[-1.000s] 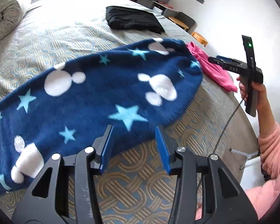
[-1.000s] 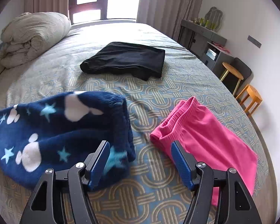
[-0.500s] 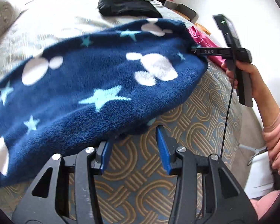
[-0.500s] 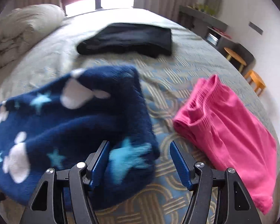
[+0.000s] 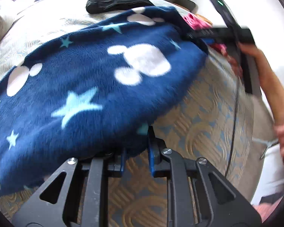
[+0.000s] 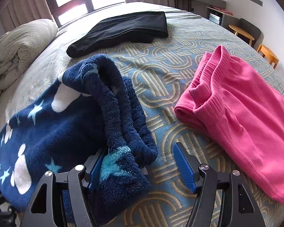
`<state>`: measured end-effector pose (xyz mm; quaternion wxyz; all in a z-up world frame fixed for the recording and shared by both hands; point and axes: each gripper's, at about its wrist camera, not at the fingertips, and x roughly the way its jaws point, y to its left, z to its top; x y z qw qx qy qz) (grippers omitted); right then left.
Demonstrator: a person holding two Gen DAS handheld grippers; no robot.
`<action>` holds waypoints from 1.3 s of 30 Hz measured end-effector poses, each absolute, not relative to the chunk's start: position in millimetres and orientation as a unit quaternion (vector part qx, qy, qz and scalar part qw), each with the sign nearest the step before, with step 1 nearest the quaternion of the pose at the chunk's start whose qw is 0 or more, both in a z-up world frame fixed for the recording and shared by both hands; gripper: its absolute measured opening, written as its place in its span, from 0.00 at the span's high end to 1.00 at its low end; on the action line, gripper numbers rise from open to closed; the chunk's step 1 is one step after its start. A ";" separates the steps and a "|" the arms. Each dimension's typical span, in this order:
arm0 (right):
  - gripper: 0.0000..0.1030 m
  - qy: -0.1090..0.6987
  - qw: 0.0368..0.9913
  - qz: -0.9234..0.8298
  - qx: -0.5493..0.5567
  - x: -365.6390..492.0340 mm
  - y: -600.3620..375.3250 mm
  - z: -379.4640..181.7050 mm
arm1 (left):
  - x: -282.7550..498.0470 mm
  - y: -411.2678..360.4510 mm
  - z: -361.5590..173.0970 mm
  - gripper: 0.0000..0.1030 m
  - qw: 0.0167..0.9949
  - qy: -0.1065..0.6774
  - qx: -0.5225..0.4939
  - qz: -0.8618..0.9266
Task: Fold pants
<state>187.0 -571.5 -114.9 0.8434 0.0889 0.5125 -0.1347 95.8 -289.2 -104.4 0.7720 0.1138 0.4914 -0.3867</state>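
the navy fleece pants (image 5: 96, 87) with white mouse heads and pale stars lie along the near edge of the bed (image 6: 161, 79), stretched toward its left side, and they are the piece in work now. the left gripper (image 5: 136, 151) has its fingers drawn narrow on the near edge of the fleece, and the cloth hangs over the left finger, so it seems pinched, though the contact itself is hidden under the pile. in the right view the thick waistband end is bunched and rolled up, and the right gripper (image 6: 142, 168) stands wide apart; its left pad touches the fleece, its right pad (image 6: 184, 167) is free above the bedcover, so nothing is held there yet. further right, near the right edge of the bed, the pink pants (image 6: 240, 109) lie already folded flat, and the black pants (image 6: 123, 30) lie folded toward the far side. i judge that two pieces are done and the navy one is only at the start of its fold: the right side must first take hold, then the fold and smoothing remain.
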 end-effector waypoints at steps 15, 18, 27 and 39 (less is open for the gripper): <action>0.29 0.464 0.852 -0.235 -0.065 182.9 -541.5 -74.6 | 67.0 -274.6 -98.9 0.82 0.799 0.451 0.150 -0.368; 0.29 0.454 0.852 -0.248 -0.078 183.9 -539.0 -74.1 | 67.3 -277.1 -100.3 0.82 0.800 0.448 0.158 -0.367; 0.29 0.479 0.844 -0.230 0.070 171.8 -570.5 -51.3 | 70.3 -242.2 -78.0 0.78 0.800 0.466 0.103 -0.365; 0.28 0.482 0.876 0.014 -0.006 171.8 -370.2 -16.6 | 77.6 20.2 -64.9 0.52 0.852 0.463 -0.198 -0.145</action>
